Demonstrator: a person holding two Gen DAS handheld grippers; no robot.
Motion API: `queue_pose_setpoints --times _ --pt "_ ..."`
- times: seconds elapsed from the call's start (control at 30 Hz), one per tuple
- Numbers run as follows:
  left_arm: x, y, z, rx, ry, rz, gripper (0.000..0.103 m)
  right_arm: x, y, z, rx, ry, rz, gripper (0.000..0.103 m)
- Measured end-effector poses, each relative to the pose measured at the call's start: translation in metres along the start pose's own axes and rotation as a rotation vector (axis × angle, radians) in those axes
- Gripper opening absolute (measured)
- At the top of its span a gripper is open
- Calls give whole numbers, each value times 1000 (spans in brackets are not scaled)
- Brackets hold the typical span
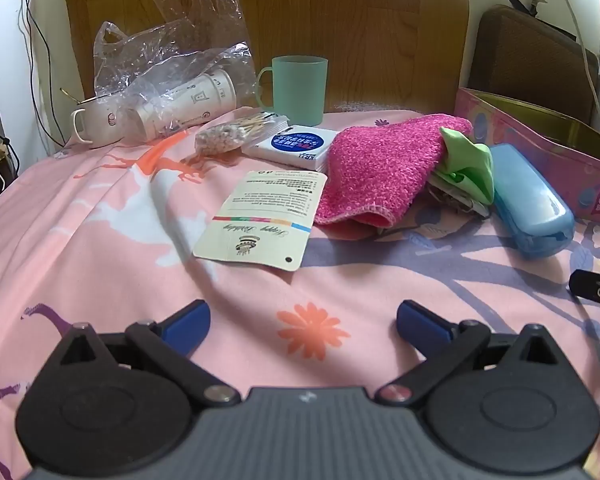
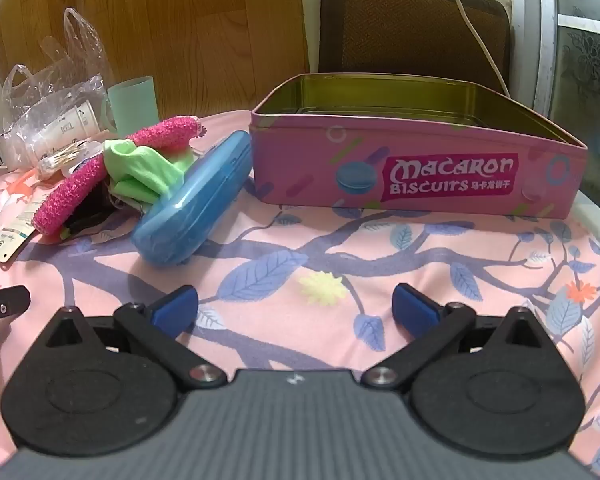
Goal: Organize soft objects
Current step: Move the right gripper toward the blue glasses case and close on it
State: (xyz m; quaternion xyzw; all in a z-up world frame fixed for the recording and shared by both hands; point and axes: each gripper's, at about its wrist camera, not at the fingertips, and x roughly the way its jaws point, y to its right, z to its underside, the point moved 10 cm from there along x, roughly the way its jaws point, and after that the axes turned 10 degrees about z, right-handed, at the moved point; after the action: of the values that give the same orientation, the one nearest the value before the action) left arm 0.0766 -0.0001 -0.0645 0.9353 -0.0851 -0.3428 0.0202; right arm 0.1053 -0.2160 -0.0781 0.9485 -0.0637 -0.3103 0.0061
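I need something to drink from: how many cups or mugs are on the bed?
3. A green mug stands upright at the back by the headboard. A white paper cup lies on its side under the plastic bag. A white mug stands at far left. Others may be hidden.

Both views are fairly bright, with warm indoor light that seems to come from the far side, because the pink towel (image 1: 374, 168) and the blue case (image 2: 196, 196) throw soft shadows toward the near side on the bedsheet (image 1: 100, 240). The fisheye lens bends straight lines strongly at the edges, and the corners go dark. The clear plastic bag (image 1: 168, 60) shows small glare, and far things look slightly soft.
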Motion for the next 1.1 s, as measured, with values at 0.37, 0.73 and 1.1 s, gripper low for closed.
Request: queue_pose_setpoints --times 0.37,0.73,1.1 --pt "-5 3 -4 -2 17 11 103 -10 3 3 25 8 -42 103" --pt "0 4 -3 22 22 21 103 -20 -33 -28 182 -19 -364 84" --pt "0 8 -3 38 22 61 103 -14 -25 -13 148 -96 -380 47"
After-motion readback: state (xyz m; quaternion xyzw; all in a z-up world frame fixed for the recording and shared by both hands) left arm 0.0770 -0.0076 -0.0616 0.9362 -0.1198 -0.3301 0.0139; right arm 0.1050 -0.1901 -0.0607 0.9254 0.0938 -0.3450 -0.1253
